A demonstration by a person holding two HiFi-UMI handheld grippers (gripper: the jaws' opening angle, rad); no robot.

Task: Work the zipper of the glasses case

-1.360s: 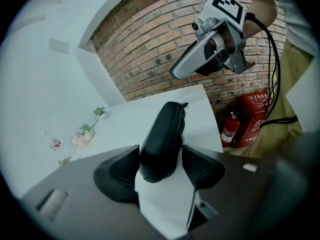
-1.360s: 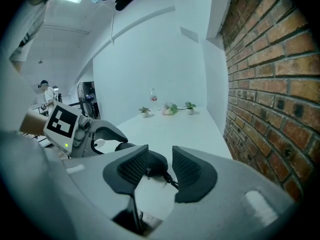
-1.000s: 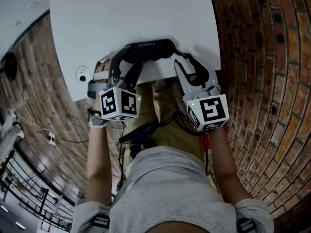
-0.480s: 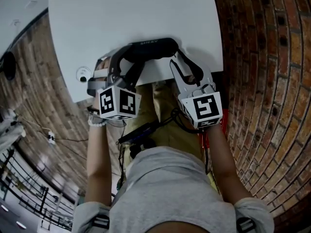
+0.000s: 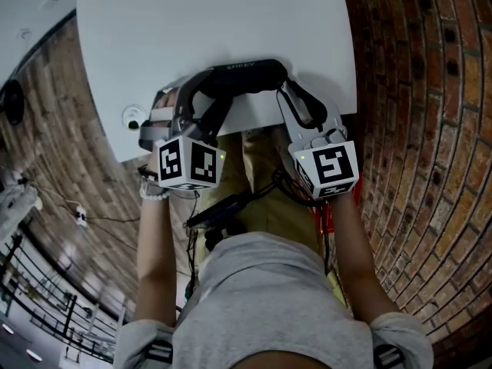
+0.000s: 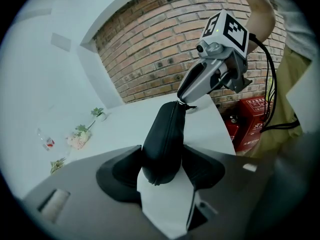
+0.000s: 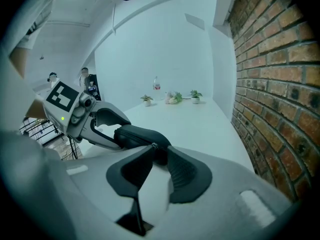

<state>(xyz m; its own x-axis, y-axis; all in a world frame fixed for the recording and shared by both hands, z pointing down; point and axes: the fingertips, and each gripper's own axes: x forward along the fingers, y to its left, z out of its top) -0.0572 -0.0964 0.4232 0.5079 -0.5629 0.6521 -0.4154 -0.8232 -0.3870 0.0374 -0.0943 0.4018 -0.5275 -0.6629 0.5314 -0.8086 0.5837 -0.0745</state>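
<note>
- Head view is showing the black case [image 5: 244, 77] lying at the near edge of the white tabletop [image 5: 215, 21], long side running left to right, with the person standing right at that edge.
- Left hand-held gripper [image 5: 204, 104] is clamping the case's left end. Its own view is showing both pads pressing into the case's sides, with the case sticking out ahead of the jaws, zipper seam facing up.
- Right hand-held gripper [image 5: 297, 98] is sitting on the case's right end. Its jaws have just been closing, and the right gripper view is showing the pads pressing on that end, with the zipper pull [image 7: 154, 145] sitting at the fingertips.
- Both are pointing down toward the tabletop, marker cubes facing the head camera.
- Zipper is looking closed along the stretch of seam showing in the left gripper view.
- Brick wall [image 5: 415, 129] is running along the tabletop's right side.
- Small plants [image 7: 172, 98] are standing at the far end.
- Red box [image 6: 252, 119] is sitting low by the wall, beyond the tabletop's edge.
</note>
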